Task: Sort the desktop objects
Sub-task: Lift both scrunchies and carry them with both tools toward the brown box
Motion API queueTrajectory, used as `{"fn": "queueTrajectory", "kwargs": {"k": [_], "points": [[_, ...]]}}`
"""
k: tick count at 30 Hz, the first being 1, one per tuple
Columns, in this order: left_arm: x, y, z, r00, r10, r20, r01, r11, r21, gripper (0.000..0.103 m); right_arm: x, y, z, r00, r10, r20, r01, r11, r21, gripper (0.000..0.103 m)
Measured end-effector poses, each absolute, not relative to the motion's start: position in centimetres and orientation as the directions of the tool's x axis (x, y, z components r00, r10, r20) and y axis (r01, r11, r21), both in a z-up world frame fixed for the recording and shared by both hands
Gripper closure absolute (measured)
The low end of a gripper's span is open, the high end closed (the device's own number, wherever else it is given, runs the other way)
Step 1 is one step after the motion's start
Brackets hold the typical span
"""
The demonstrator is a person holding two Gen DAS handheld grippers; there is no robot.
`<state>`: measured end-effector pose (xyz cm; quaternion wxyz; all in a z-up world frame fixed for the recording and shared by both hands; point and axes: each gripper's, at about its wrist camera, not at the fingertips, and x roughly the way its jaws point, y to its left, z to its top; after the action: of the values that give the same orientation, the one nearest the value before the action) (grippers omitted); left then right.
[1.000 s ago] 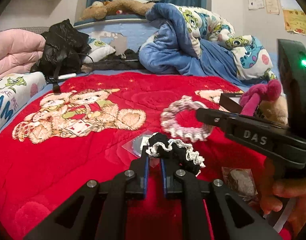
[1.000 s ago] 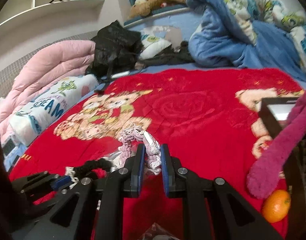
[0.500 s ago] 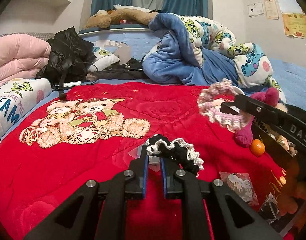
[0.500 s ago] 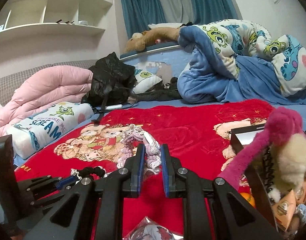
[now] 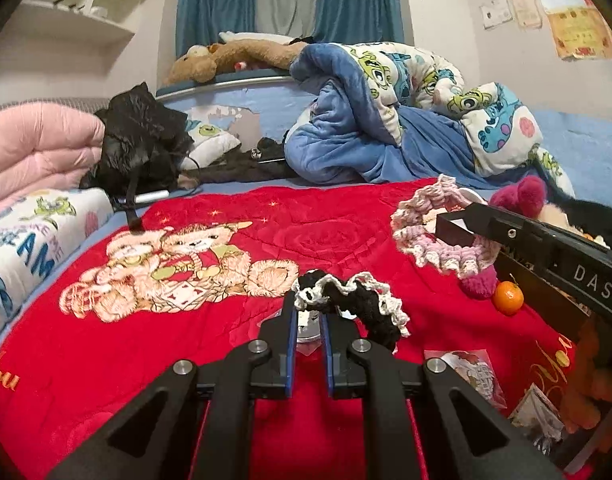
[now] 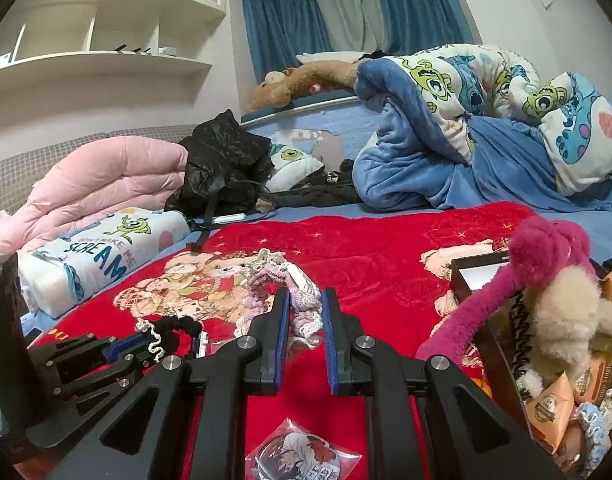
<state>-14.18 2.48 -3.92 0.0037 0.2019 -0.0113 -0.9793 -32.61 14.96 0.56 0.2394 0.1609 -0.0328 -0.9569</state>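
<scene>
Scrunchies were the things in hand, above a bed spread with a red blanket (image 5: 153, 344) bearing a teddy-bear print. At its far end lay a heaped blue cartoon quilt (image 5: 406, 120), and at the right edge a black box (image 6: 502, 344) crammed with plush toys and snack packets. The right gripper (image 6: 304, 316) had its jaws nearly closed on a pink crocheted scrunchie (image 5: 442, 232), lifted clear of the blanket beside the box. The left gripper (image 5: 308, 322) pinched a black scrunchie with white trim (image 5: 358, 300) the same way. A small orange (image 5: 507, 298) sat against the box.
</scene>
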Motion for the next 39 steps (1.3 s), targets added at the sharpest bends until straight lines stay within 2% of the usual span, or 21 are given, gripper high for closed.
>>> {"fn": "queueTrajectory", "kwargs": {"k": [8, 16, 33, 39], "points": [[-12.7, 5.2, -2.2, -0.925, 0.023, -0.378, -0.038, -0.999, 0.032, 0.092, -31.3, 16.5, 1.5, -0.837, -0.468, -0.284, 0.448, -0.884, 0.136, 0.088], [-11.5, 8.8, 0.5, -0.929, 0.116, -0.350, -0.120, -0.993, -0.011, 0.092, -30.2, 20.0, 2.2, -0.853, -0.431, -0.293, 0.412, -0.902, 0.127, 0.088], [-12.7, 22.9, 1.7, -0.878, 0.328, -0.348, -0.340, -0.940, -0.027, 0.092, -26.8, 34.4, 4.9, -0.938, -0.212, -0.276, 0.193, -0.977, 0.092, 0.088], [-14.3, 26.3, 1.2, -0.860, 0.366, -0.356, -0.381, -0.924, -0.029, 0.092, -27.3, 38.5, 4.6, -0.948, -0.159, -0.277, 0.135, -0.985, 0.103, 0.087]]}}
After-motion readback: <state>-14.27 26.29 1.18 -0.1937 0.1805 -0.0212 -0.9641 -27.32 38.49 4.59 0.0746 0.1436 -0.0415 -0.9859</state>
